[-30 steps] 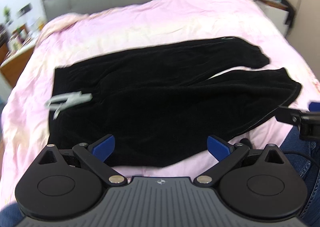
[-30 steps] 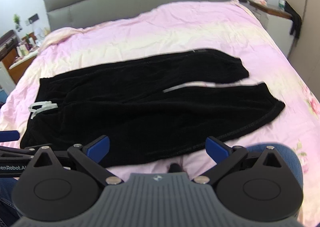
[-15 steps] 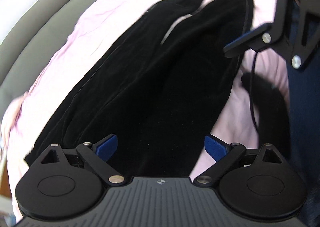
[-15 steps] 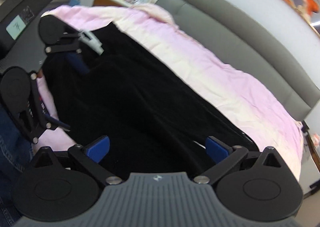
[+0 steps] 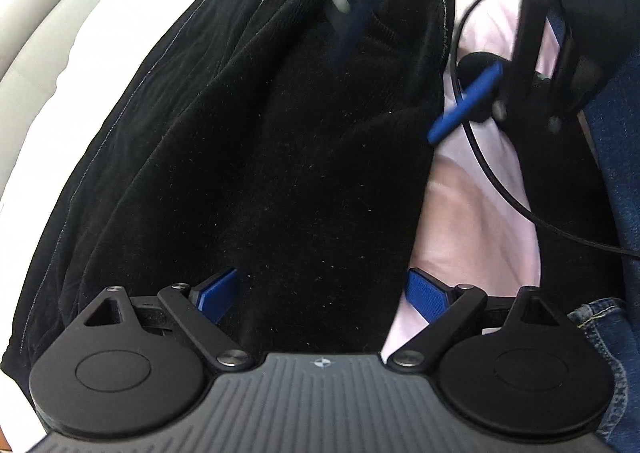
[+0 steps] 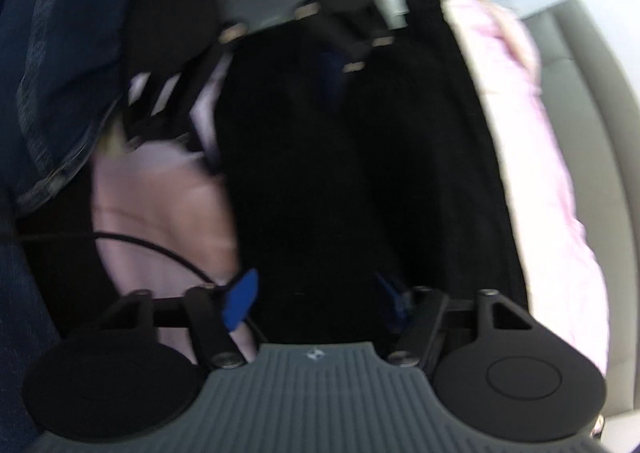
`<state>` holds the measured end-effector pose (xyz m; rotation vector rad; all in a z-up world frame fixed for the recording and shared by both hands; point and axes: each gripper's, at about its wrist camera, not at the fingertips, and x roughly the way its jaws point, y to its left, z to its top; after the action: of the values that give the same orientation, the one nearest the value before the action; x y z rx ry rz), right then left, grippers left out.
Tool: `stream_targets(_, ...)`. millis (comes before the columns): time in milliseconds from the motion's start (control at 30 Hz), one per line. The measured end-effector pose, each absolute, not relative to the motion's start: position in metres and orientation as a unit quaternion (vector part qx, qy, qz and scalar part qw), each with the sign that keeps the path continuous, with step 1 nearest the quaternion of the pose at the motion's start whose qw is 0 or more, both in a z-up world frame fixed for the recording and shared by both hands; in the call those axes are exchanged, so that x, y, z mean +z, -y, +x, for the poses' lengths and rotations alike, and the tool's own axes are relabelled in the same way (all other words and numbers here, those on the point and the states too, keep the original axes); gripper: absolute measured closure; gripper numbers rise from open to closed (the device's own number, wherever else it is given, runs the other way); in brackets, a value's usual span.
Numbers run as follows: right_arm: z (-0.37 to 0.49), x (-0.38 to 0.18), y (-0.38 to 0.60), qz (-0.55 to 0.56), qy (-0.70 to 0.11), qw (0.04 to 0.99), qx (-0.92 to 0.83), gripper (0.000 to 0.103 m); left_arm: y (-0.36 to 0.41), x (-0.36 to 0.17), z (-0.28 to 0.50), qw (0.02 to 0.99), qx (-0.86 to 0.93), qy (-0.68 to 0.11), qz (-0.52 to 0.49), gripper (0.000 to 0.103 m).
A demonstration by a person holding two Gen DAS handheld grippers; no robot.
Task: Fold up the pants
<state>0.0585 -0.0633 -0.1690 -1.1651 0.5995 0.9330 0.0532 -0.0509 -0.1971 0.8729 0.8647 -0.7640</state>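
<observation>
While both grippers have dropped low over the pants [image 5: 280, 133], we note: left gripper [image 5: 322, 293] jaws wide, empty; right gripper [image 6: 316, 293] jaws just narrowing astride the near edge, grip unconfirmed.

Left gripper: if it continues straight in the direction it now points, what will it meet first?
Most likely the black pants; the left gripper straddles their near edge, jaws open.

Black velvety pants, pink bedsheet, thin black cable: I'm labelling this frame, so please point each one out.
Black velvety pants [image 5: 280, 157], left wrist view, on the middle of the near leg.
Pink bedsheet [image 5: 472, 221], left wrist view, on the bare patch beside the pants.
Thin black cable [image 5: 486, 177], left wrist view, on its curve across the sheet.
</observation>
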Motion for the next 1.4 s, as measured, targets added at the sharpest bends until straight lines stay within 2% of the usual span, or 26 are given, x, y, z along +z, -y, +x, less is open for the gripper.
stream_targets(233,0.063,-0.201,0.050,-0.546,-0.262,0.655,0.452,0.046,0.035,-0.206,0.056,0.741,-0.349,-0.407,0.405,0.000)
stream_targets(333,0.057,-0.213,0.052,-0.567,-0.251,0.648,0.442,0.045,0.027,-0.209,0.054,0.730,-0.349,-0.409,0.423,0.012)
stream_targets(400,0.058,-0.214,0.054,-0.572,-0.249,0.647,0.438,0.049,0.023,-0.207,0.050,0.731,-0.356,-0.399,0.423,0.026)
stream_targets(467,0.066,-0.210,0.055,-0.557,-0.259,0.665,0.425,0.073,0.020,-0.205,0.048,0.733,-0.358,-0.389,0.428,0.039)
stream_targets(500,0.070,-0.208,0.056,-0.549,-0.262,0.675,0.418,0.080,0.021,-0.205,0.046,0.733,-0.359,-0.383,0.433,0.046)
stream_targets(567,0.077,-0.204,0.056,-0.537,-0.261,0.695,0.402,0.102,0.023,-0.200,0.046,0.728,-0.361,-0.375,0.445,0.051)
stream_targets(633,0.087,-0.197,0.058,-0.517,-0.260,0.718,0.387,0.101,0.025,-0.202,0.042,0.725,-0.354,-0.369,0.462,0.047)
stream_targets(667,0.092,-0.193,0.058,-0.502,-0.262,0.731,0.380,0.101,0.025,-0.204,0.041,0.722,-0.343,-0.369,0.474,0.040)
stream_targets(833,0.113,-0.169,0.066,-0.428,-0.268,0.787,0.354,0.101,0.019,-0.218,0.036,0.712,-0.312,-0.361,0.515,0.035)
stream_targets(867,0.114,-0.166,0.065,-0.423,-0.266,0.791,0.354,0.101,0.018,-0.215,0.037,0.718,-0.306,-0.361,0.510,0.047)
stream_targets(900,0.115,-0.159,0.070,-0.419,-0.263,0.793,0.355,0.101,0.016,-0.211,0.040,0.727,-0.295,-0.361,0.505,0.071)
stream_targets(1000,0.117,-0.154,0.070,-0.413,-0.258,0.798,0.354,0.101,0.006,-0.192,0.052,0.755,-0.264,-0.352,0.486,0.088)
stream_targets(1100,0.107,-0.153,0.073,-0.411,-0.258,0.796,0.360,0.100,-0.009,-0.158,0.063,0.795,-0.247,-0.334,0.441,0.090)
stream_targets(1133,0.104,-0.156,0.074,-0.415,-0.259,0.793,0.362,0.094,-0.015,-0.144,0.067,0.811,-0.243,-0.328,0.419,0.090)
stream_targets(1167,0.101,-0.158,0.077,-0.419,-0.261,0.790,0.362,0.079,-0.021,-0.129,0.071,0.826,-0.242,-0.325,0.392,0.090)
stream_targets(1233,0.096,-0.162,0.082,-0.431,-0.271,0.784,0.356,0.066,-0.032,-0.104,0.078,0.848,-0.240,-0.321,0.347,0.089)
stream_targets(1333,0.101,-0.176,0.081,-0.455,-0.301,0.775,0.320,0.067,-0.042,-0.075,0.084,0.868,-0.230,-0.306,0.318,0.089)
stream_targets(1400,0.111,-0.177,0.087,-0.451,-0.324,0.780,0.289,0.076,-0.047,-0.064,0.090,0.872,-0.226,-0.304,0.310,0.089)
